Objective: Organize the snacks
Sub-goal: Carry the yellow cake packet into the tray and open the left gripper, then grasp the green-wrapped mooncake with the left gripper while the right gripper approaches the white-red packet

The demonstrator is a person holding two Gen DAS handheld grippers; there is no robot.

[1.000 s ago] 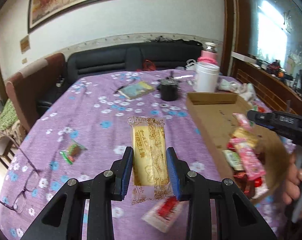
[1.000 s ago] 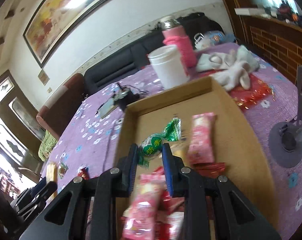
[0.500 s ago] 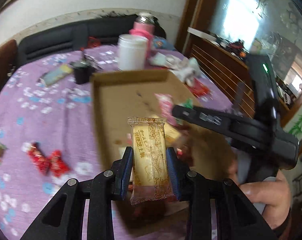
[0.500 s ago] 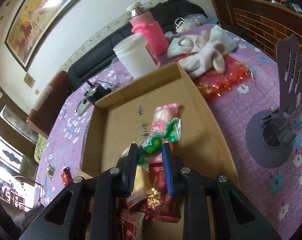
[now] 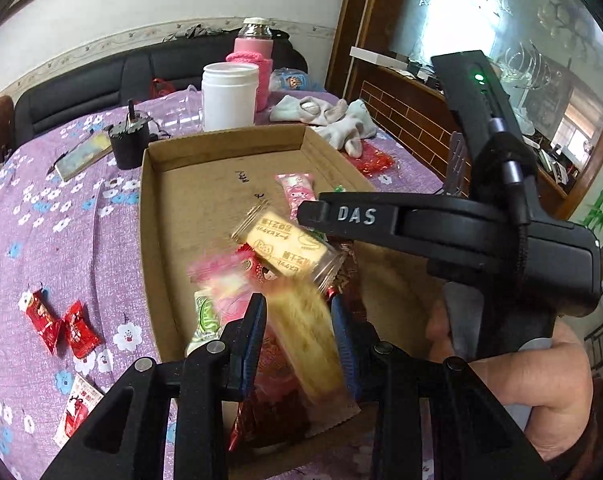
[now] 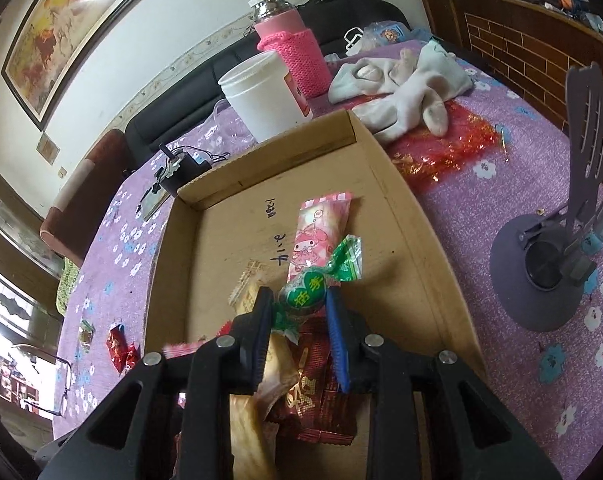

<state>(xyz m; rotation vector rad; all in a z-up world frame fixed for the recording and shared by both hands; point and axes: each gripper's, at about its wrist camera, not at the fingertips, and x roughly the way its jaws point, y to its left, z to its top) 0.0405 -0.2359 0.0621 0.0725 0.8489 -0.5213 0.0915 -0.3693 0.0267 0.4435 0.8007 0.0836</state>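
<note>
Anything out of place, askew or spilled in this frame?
Yes: several snacks lie outside the cardboard box: two red candies and a red-and-white packet on the purple tablecloth. Socks and a crumpled red wrapper also clutter the table.

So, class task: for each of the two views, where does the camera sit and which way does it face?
Left wrist: on the left gripper, facing along its fingers over the box; the yellow pack is blurred between them, and the right gripper and hand show.
Right wrist: on the right gripper, facing the box's far wall, pinching the green candy.
Both views share the box and white jar.
</note>
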